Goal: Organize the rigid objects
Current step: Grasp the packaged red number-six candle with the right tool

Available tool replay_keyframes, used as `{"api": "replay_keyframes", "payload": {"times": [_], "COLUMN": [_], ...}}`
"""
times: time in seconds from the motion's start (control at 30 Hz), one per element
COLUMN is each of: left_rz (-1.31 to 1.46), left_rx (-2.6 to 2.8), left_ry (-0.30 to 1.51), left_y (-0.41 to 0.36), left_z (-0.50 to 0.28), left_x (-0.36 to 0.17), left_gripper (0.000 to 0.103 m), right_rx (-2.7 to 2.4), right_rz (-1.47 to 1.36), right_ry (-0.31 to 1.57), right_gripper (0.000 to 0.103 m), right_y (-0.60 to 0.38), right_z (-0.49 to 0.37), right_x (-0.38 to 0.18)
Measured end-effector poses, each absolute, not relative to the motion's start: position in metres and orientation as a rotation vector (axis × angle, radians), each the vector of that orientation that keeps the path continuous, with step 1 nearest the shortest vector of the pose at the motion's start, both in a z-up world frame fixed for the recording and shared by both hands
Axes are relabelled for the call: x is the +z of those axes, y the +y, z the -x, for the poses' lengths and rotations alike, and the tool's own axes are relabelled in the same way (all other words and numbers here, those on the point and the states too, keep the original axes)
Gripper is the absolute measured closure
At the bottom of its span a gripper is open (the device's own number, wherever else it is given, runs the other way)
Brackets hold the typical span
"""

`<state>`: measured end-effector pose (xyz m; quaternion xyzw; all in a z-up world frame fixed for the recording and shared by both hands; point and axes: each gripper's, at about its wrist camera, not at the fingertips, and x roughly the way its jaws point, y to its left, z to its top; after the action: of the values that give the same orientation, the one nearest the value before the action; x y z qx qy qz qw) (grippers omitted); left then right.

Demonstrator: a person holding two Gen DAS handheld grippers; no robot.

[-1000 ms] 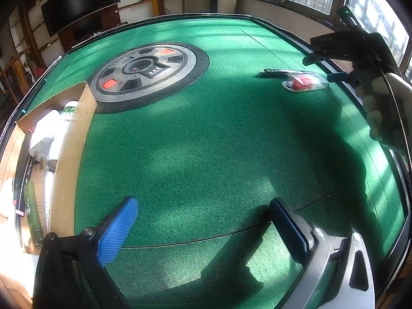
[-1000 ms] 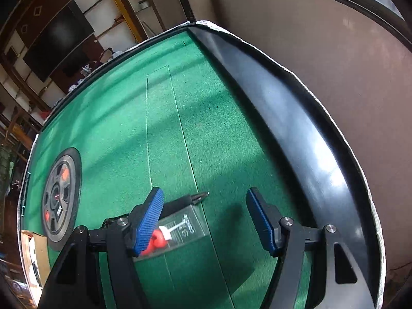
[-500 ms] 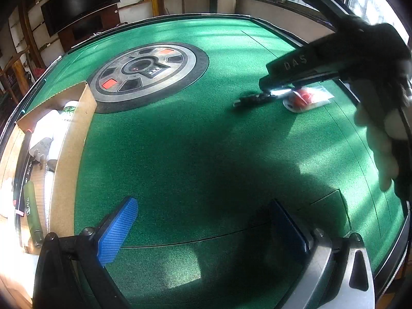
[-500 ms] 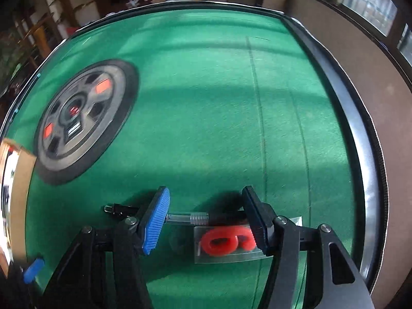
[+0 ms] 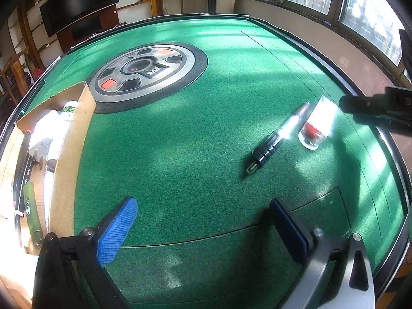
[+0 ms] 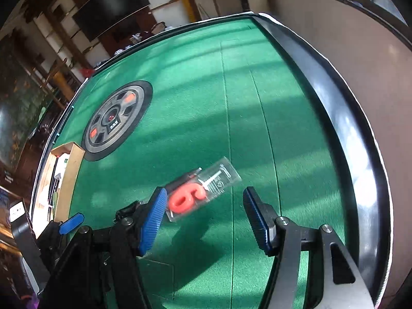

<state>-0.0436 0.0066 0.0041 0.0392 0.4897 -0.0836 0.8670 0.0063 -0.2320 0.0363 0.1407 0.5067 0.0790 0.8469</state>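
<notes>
A black and silver pen [image 5: 276, 139] lies on the green felt table [image 5: 180, 134], right of centre. Beside it lies a clear packet with a red number candle [image 5: 315, 126]; it also shows in the right wrist view [image 6: 199, 193]. My left gripper [image 5: 203, 231] is open and empty, low over the near felt. My right gripper [image 6: 203, 219] is open and empty, just above and short of the packet; its body shows at the right edge of the left wrist view [image 5: 378, 110]. The pen is hidden behind the left finger in the right wrist view.
A cardboard box [image 5: 69, 139] with several items stands at the table's left edge, also in the right wrist view [image 6: 68, 180]. A round grey and black console [image 5: 146, 69] sits in the table's middle. A raised black rim [image 6: 334, 108] runs along the right side.
My right gripper has pulled back to the right off the pen and packet. The pen has turned, now lying diagonally beside the packet. The left gripper has stayed put.
</notes>
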Motion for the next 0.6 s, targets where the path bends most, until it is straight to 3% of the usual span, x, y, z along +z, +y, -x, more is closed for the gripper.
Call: {"api": "replay_keyframes", "payload": {"times": [0.17,0.23,0.37,0.5,0.6], "left_rz": [-0.087,-0.081,-0.034,-0.084,-0.122], "left_rx": [-0.182,-0.209,-0.260,-0.272,-0.316], "left_ry": [1.023,1.016,1.017,1.002,0.987], "left_y": [0.006,0.007,0.015,0.002,-0.018], "left_z": [0.046,0.047,0.049,0.047,0.044], "left_x": [0.004,0.005,0.011,0.012,0.014], "left_gripper": [0.001,0.001,0.004,0.006,0.006], "right_rx": [0.142,0.099,0.070,0.056,0.052], "right_rz": [-0.341,-0.234,-0.133,-0.078,-0.106], "right_ry": [1.077,1.060,1.059,1.063,1.066], "right_gripper": [0.042,0.043,0.062,0.075,0.076], "right_y": [-0.217,-0.201,-0.195,-0.218,-0.239], "right_z": [-0.025,-0.031,-0.022,0.000,0.013], "right_x": [0.018,0.017,0.017,0.016,0.016]}}
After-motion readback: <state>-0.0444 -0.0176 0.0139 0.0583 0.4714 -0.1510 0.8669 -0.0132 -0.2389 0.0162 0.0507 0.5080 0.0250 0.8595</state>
